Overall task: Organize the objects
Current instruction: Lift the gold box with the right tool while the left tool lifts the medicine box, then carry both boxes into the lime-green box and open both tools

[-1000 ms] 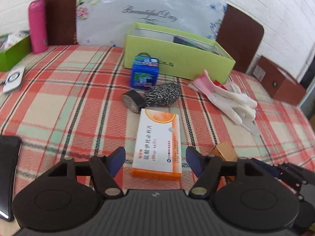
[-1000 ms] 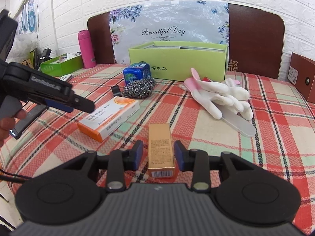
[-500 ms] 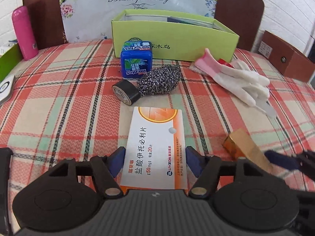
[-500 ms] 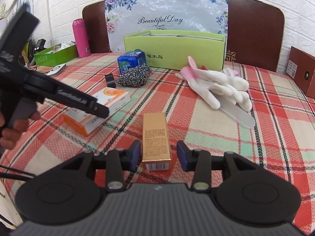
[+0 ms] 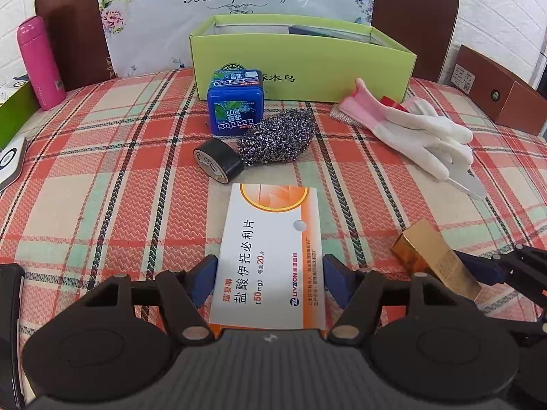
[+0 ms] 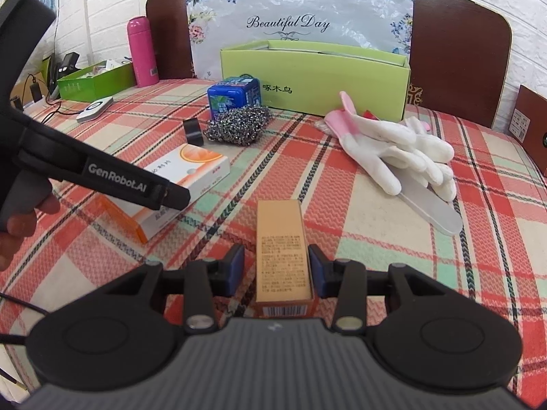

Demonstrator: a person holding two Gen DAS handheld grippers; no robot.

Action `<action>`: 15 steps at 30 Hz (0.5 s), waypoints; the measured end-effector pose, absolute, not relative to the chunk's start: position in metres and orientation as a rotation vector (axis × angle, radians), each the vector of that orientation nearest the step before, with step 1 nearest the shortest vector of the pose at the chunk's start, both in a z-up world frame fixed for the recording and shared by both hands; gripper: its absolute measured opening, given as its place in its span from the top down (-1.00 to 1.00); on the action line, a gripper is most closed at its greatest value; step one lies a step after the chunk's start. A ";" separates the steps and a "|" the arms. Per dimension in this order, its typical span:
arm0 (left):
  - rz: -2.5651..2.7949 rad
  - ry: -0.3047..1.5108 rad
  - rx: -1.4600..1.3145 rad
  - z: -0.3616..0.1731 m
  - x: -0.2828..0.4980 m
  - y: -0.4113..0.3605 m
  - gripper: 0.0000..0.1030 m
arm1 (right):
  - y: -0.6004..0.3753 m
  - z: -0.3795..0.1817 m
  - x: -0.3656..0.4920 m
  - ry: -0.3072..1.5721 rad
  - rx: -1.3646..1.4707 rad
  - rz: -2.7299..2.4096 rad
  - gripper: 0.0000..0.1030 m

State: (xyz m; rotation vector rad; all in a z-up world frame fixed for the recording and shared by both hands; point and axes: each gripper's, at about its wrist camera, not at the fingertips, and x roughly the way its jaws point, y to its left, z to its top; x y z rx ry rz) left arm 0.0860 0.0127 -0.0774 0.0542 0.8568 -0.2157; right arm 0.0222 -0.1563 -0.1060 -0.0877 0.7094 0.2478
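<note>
My left gripper (image 5: 270, 275) is open, its blue pads on either side of a white and orange medicine box (image 5: 270, 253) lying flat on the plaid cloth, with a sliver of gap on each side. My right gripper (image 6: 277, 268) is open around a gold box (image 6: 282, 249); the right pad is next to it, the left pad stands apart. The gold box also shows in the left wrist view (image 5: 430, 256), and the medicine box in the right wrist view (image 6: 184, 177). A green open box (image 5: 301, 58) stands at the back.
A blue mint tin (image 5: 236, 102), a steel scourer (image 5: 277, 140) and a black tape roll (image 5: 218, 164) lie ahead. White gloves (image 5: 420, 133) lie on a nail file at the right. A pink bottle (image 5: 41, 61) and a brown box (image 5: 495, 89) flank the table.
My left gripper has moved forward so the medicine box now lies between its pads. My right gripper has opened slightly around the gold box and advanced along it.
</note>
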 end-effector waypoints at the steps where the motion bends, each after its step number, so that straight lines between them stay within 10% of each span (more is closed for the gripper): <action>1: -0.218 0.857 0.054 -0.078 0.087 0.013 -0.35 | -0.156 -0.107 0.023 0.711 -0.089 0.243 0.32; 15: -0.286 0.681 -0.027 -0.016 0.078 0.019 -0.33 | -0.165 -0.065 0.031 0.624 -0.028 0.306 0.41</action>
